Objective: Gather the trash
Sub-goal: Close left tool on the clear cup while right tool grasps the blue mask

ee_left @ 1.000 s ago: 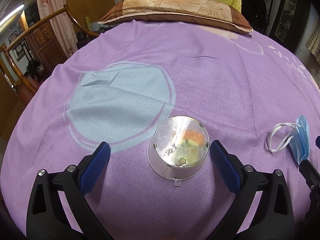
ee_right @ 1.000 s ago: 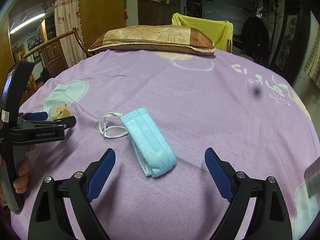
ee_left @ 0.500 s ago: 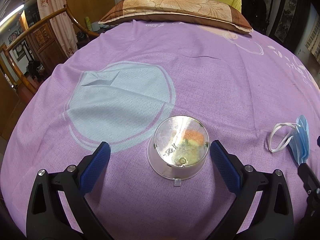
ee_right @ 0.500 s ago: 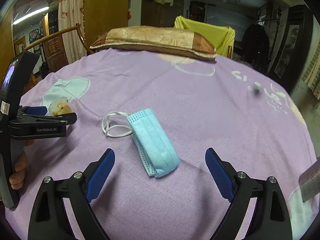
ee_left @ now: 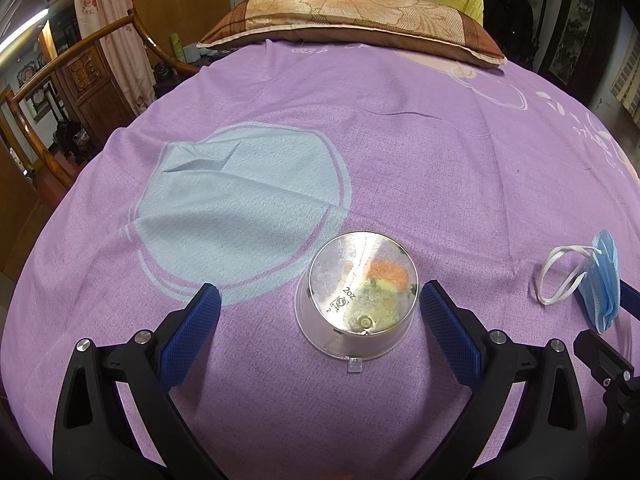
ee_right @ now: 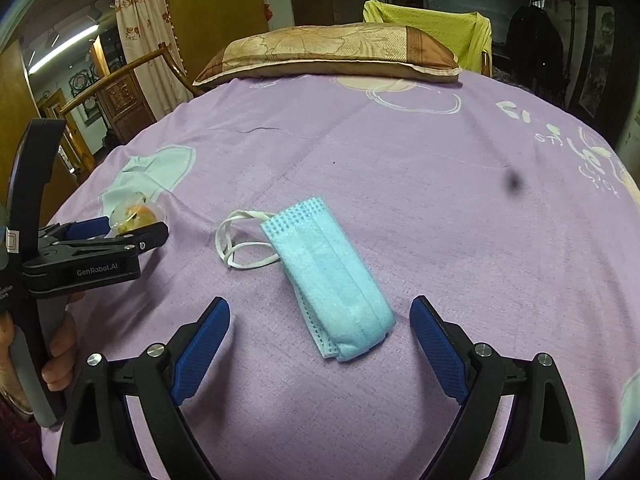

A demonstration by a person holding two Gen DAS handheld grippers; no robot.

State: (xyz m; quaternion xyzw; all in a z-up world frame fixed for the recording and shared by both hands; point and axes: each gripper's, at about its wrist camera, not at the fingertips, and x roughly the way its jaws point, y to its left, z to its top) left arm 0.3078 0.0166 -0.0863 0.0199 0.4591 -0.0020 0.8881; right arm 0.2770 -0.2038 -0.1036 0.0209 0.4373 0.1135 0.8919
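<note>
Home bedroom, purple bedsheet (ee_left: 400, 152), pillow (ee_left: 352, 16), carved wooden chair (ee_left: 80, 76), curtain (ee_right: 140, 32)

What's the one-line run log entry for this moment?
left tool: open, flanking sauce cup | right tool: open, flanking face mask | bed: nothing lifted

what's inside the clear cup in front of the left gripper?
The inverted clear cup sits on the purple bedsheet. Orange and yellow-green food residue shows through its base; the "2oz" mark and glare hide the rest.
</note>
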